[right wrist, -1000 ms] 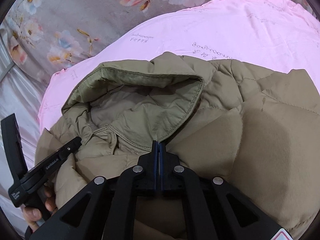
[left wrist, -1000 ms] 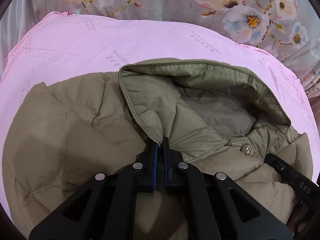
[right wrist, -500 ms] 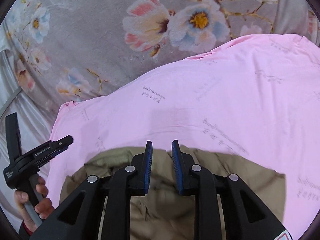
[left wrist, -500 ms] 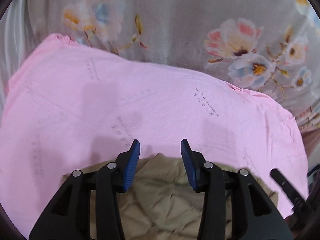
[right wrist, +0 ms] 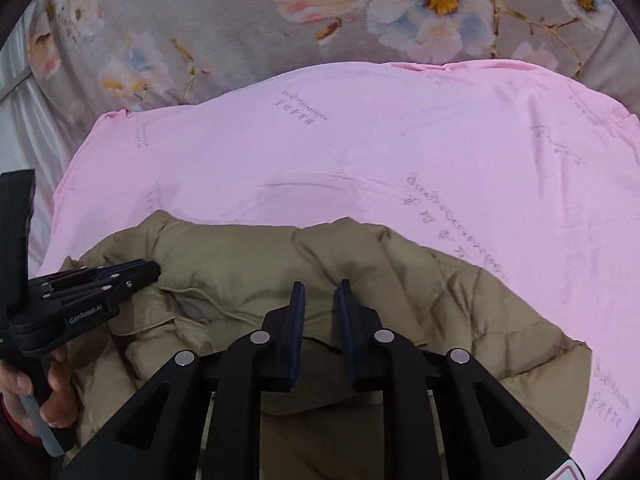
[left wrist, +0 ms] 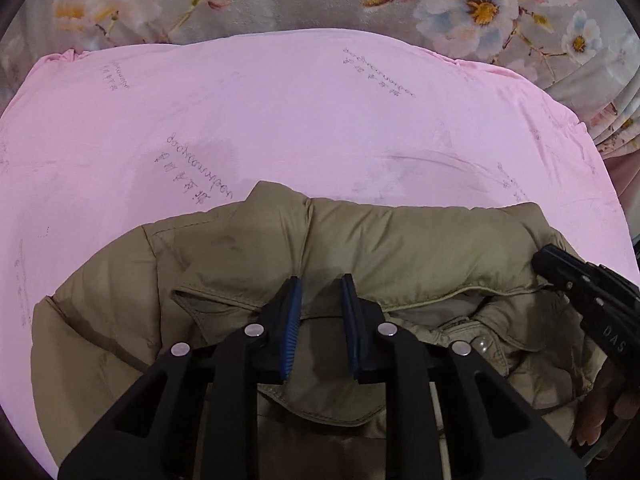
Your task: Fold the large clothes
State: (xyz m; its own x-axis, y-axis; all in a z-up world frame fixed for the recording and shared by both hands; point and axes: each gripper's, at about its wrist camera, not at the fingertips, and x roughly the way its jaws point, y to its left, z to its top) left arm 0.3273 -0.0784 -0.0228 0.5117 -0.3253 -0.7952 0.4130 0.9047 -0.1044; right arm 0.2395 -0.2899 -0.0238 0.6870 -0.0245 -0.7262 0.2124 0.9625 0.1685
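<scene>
My left tongs point(left wrist: 320, 280) sit at the bottom centre of the left wrist view, their blue-lined pads parted with a clear gap. They have just been closing a little, yet nothing is pinched between them; the khaki fabric lies under them, not in their grip. My right tongs point(right wrist: 320, 286) look the same at the bottom centre of the right wrist view: released, a narrow gap, just narrowed slightly, nothing caught between the pads.

Under both lies the puffy khaki jacket point(left wrist: 400, 248), filling the lower half of each frame. Its hood is folded down over the body, and a snap button point(left wrist: 482, 345) shows at the collar in the lower right of the left view. In the right view, my left hand point(right wrist: 44, 392) grips its handle at the lower left.

The jacket rests on a pink sheet point(left wrist: 320, 120) with faint grey print, spreading across the middle of both frames. Beyond that, along the top, is a grey flowered blanket point(right wrist: 240, 20).
</scene>
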